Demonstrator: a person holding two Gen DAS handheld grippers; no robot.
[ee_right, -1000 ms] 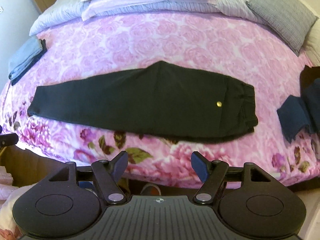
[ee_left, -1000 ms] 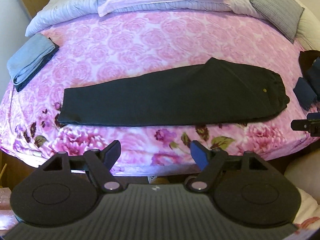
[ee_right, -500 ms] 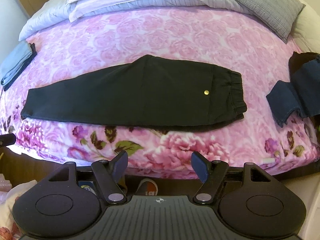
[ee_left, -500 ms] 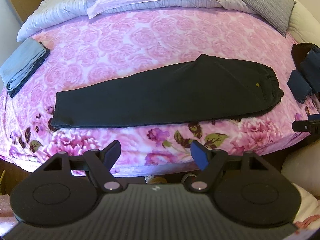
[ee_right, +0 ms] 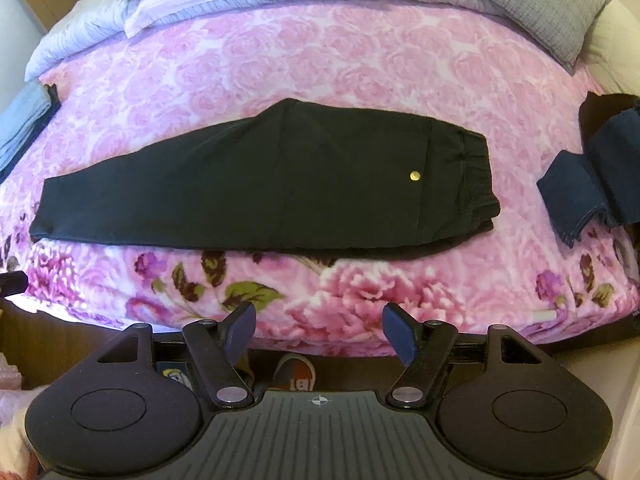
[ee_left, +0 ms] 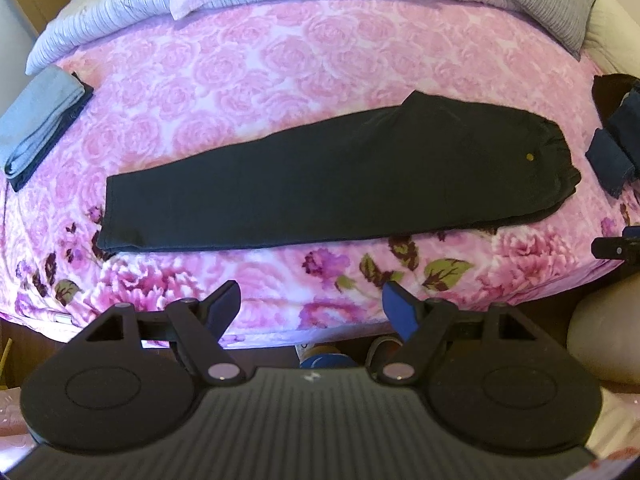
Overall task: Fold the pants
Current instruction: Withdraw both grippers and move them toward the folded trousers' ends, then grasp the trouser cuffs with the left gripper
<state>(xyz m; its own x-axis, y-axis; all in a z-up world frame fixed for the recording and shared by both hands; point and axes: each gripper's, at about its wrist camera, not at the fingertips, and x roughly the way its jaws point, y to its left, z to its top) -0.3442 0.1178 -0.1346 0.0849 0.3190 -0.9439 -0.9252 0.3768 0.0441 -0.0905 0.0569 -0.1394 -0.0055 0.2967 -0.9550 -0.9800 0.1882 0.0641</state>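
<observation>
Black pants point(ee_left: 336, 176) point(ee_right: 260, 184) lie flat on the pink floral bedspread, folded lengthwise with one leg on the other. The waistband with a small gold button point(ee_right: 415, 176) points right and the cuffs point left. My left gripper point(ee_left: 311, 304) is open, empty, held over the near bed edge below the leg part. Over the same edge, below the seat part, my right gripper point(ee_right: 319, 324) is open and holds nothing. Both stand apart from the pants. The tip of the right gripper point(ee_left: 616, 246) shows at the right edge of the left wrist view.
A folded light blue garment point(ee_left: 40, 120) lies at the bed's left side. Dark blue folded clothes point(ee_right: 580, 196) pile up at the right. Pillows and a grey cushion point(ee_right: 536, 4) line the far side. Shoes point(ee_right: 296, 372) show on the floor under the bed edge.
Both grippers have moved forward and up over the bed edge, so the pants sit lower and larger in each view. The jaws stay open and the pants have not moved.
</observation>
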